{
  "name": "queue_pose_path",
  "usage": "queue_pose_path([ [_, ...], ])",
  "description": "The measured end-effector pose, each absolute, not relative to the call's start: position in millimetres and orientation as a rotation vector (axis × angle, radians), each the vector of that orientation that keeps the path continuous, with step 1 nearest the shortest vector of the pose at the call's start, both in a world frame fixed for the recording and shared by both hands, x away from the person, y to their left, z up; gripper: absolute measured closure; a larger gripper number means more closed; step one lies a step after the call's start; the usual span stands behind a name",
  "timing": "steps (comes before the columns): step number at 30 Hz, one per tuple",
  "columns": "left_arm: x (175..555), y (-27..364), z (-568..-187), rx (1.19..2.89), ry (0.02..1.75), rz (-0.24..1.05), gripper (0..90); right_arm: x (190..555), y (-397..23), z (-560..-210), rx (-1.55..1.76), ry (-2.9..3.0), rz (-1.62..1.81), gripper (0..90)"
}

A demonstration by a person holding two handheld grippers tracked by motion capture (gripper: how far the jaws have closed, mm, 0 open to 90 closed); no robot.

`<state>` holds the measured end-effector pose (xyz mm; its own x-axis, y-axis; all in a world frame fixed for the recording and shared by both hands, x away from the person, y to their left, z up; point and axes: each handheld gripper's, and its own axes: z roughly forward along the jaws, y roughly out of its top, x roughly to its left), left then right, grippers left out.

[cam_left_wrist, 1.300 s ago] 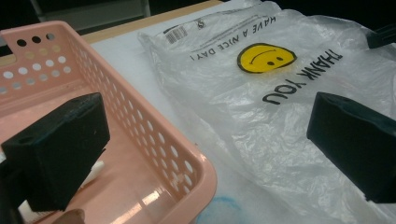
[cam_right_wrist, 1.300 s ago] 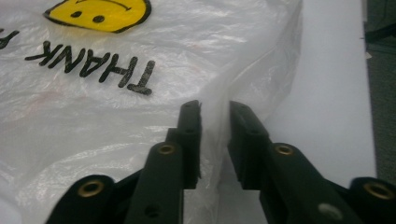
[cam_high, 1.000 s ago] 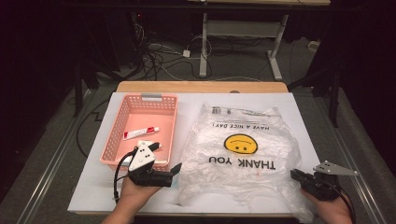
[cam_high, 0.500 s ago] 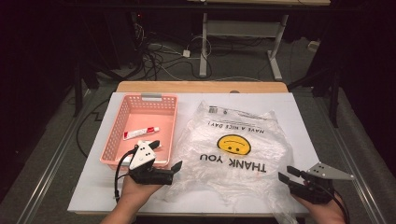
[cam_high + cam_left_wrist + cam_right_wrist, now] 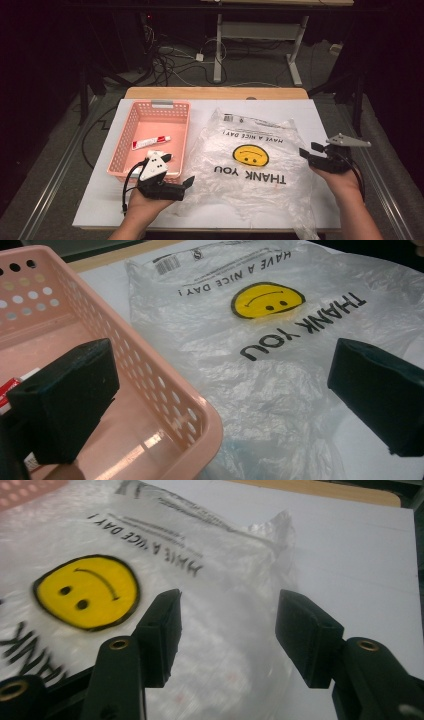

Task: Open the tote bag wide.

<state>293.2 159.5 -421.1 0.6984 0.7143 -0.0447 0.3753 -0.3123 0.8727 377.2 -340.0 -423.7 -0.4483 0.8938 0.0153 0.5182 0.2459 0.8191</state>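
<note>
The plastic bag point(image 5: 252, 162) lay flat on the white surface point(image 5: 310, 112), its long axis running away from the person, printed side up with the smiley face near the middle. The right gripper point(image 5: 314, 153) hovered at the bag's right edge, about level with the smiley, and its jaws pointed leftward across the film; they had just been opening and stood about half apart with nothing between them. The left gripper point(image 5: 186, 184) sat at the bag's near-left corner, just beside the pink basket point(image 5: 150, 107), jaws spread wide and empty, aimed rightward over the bag. Each hand was therefore close to its own side of the bag, the right nearer the middle of the long edge, the left nearer the bottom corner

The left gripper view showed how the basket's rounded corner point(image 5: 200, 415) touched or overlapped the bag's edge, which the high view left unclear. The right gripper view showed a raised crinkle of film point(image 5: 275, 527) beyond the jaws, and the bag point(image 5: 225, 645) lying below the pads rather than between them. The high view alone showed a tube point(image 5: 151, 143) lying inside the basket
</note>
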Motion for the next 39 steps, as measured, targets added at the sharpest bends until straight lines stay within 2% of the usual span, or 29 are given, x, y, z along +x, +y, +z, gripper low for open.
queue_pose_path([
  [3, 293.9, 163.1, -418.8, 1.918, 0.883, 0.438, 0.0, 410.7, -338.0, -428.3, 1.320, 2.068, 1.039, 43.8],
  [9, 290.4, 173.7, -419.5, 1.937, 0.916, 0.457, 0.0, 443.6, -335.9, -428.5, 1.343, 2.050, 1.039, 41.8],
  [12, 289.0, 176.3, -416.6, 1.927, 0.891, 0.440, 0.0, 468.7, -332.9, -429.2, 1.396, 2.073, 1.025, 33.8],
  [16, 289.0, 176.7, -419.8, 1.945, 0.884, 0.436, 0.0, 479.4, -331.6, -431.9, 1.413, 2.079, 1.023, 28.1],
  [17, 289.4, 177.9, -421.3, 1.941, 0.888, 0.432, 0.0, 484.4, -330.6, -436.0, 1.421, 2.103, 1.013, 22.4],
  [20, 289.8, 179.4, -420.8, 1.939, 0.891, 0.422, 0.0, 489.9, -330.9, -446.0, 1.460, 2.129, 0.990, 17.3],
  [25, 289.4, 178.5, -421.2, 1.936, 0.879, 0.422, 0.0, 496.8, -328.8, -461.7, 1.505, 2.178, 0.952, 17.7],
  [32, 289.7, 176.1, -422.4, 1.936, 0.881, 0.428, 0.0, 496.7, -328.2, -465.4, 1.447, 2.194, 0.914, 72.1],
  [33, 289.8, 175.9, -422.6, 1.936, 0.876, 0.425, 0.0, 496.7, -328.2, -465.4, 1.447, 2.194, 0.914, 72.1],
  [34, 289.6, 175.4, -422.9, 1.935, 0.871, 0.420, 0.0, 496.1, -328.7, -465.0, 1.435, 2.205, 0.936, 83.8],
  [36, 289.2, 174.9, -422.8, 1.936, 0.869, 0.424, 0.0, 495.5, -329.5, -463.1, 1.420, 2.185, 0.936, 88.2],
  [39, 288.9, 174.8, -422.7, 1.934, 0.868, 0.425, 0.0, 495.0, -333.2, -458.9, 1.428, 2.141, 0.951, 89.3],
])
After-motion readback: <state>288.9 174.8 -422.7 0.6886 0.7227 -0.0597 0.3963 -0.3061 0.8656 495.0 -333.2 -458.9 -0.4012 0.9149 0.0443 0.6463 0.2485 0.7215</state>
